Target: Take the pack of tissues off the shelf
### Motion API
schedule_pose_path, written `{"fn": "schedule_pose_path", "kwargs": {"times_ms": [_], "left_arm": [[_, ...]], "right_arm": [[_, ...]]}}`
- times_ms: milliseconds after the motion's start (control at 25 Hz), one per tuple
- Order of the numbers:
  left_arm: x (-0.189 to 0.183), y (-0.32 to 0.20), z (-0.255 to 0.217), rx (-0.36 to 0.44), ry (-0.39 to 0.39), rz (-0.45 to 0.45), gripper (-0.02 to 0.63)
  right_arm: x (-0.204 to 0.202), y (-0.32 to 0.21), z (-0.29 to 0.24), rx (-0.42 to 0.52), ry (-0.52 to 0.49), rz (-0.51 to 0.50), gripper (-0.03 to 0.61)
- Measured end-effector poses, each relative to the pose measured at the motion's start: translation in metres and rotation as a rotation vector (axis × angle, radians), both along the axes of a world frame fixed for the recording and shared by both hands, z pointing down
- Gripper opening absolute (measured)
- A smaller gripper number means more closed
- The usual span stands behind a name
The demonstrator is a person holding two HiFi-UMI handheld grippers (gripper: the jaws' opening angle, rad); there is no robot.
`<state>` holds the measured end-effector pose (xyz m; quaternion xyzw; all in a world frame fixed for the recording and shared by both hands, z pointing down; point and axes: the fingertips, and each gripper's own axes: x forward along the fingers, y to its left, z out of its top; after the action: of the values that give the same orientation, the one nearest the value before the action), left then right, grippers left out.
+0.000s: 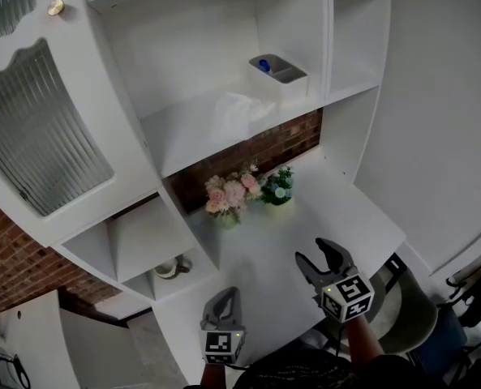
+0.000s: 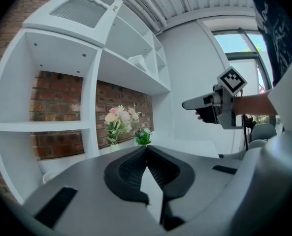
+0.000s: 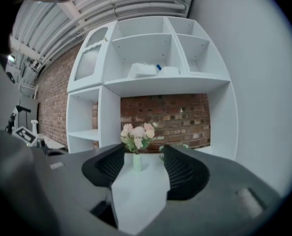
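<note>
The pack of tissues [image 1: 238, 113], white and soft, lies on the upper shelf [image 1: 183, 140] of the white unit, left of a small grey bin [image 1: 277, 70] with something blue in it. The right gripper view shows the pack [image 3: 142, 70] high up on that shelf. Both grippers hang low over the white counter [image 1: 345, 209], far below the pack. My right gripper [image 1: 315, 254] is open, with nothing between its jaws [image 3: 143, 149]. To its left, my left gripper [image 1: 226, 292] is shut and empty, its tips meeting [image 2: 146, 149].
A vase of pink flowers [image 1: 232, 193] and a small green plant [image 1: 277, 186] stand on the counter against the brick back wall. A ribbed-glass cabinet door [image 1: 37, 128] is at the left. A mug [image 1: 169, 268] sits in a low cubby. A chair [image 1: 414, 314] stands at the right.
</note>
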<state>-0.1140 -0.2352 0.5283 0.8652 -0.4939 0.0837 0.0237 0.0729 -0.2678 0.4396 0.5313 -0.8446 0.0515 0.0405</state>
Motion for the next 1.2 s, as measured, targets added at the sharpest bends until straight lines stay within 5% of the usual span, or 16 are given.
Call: {"fn": "schedule_pose_path", "kwargs": {"times_ms": [200, 440, 920, 1200], "left_arm": [[0.002, -0.001, -0.012, -0.011, 0.055, -0.028, 0.009], [0.004, -0.002, -0.021, 0.004, 0.046, -0.039, 0.008], [0.009, -0.008, -0.031, 0.032, 0.002, -0.033, 0.009], [0.007, -0.009, -0.028, 0.032, -0.008, -0.056, 0.008]], "right_arm": [[-0.003, -0.028, -0.066, 0.103, -0.124, -0.024, 0.364], [-0.022, -0.058, -0.133, 0.195, -0.15, -0.082, 0.437], [-0.054, -0.113, -0.209, 0.272, -0.077, -0.126, 0.516], [-0.061, -0.145, -0.246, 0.283, -0.117, -0.106, 0.532]]}}
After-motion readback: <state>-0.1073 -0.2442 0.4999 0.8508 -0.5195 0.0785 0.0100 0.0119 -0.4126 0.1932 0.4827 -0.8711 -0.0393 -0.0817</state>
